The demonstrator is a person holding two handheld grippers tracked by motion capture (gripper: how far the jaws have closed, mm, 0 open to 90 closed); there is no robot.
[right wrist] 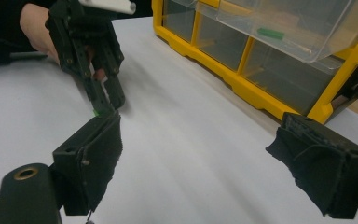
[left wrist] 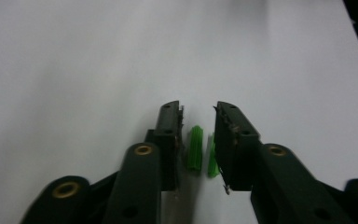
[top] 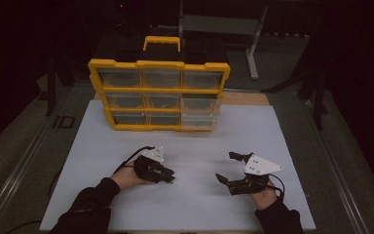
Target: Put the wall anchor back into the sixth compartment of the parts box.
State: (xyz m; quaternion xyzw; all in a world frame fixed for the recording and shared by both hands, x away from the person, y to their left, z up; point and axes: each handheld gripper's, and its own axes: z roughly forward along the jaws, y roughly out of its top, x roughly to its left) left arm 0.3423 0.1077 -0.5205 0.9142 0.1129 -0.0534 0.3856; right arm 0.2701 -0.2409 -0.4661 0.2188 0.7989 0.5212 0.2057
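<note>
Two small green ribbed plastic pieces (left wrist: 195, 149) lie side by side on the white board, between the narrowly parted jaws of my left gripper (left wrist: 198, 109). That gripper is open and low over the board, with neither piece visibly squeezed. In the high view my left gripper (top: 169, 176) is at centre-left with a green speck (top: 172, 182) at its tip. My right gripper (top: 225, 166) stands to its right, jaws spread wide and holding nothing. The right gripper view looks between its own jaws (right wrist: 205, 140) at the left gripper (right wrist: 107, 105) and the green speck (right wrist: 96, 112).
A yellow organizer case (top: 160, 90) with clear drawers stands upright at the back of the white board (top: 195, 204). One clear drawer (right wrist: 279, 23) juts out and has a green item (right wrist: 270, 32) in it. A metal stand (top: 253, 44) rises behind the table.
</note>
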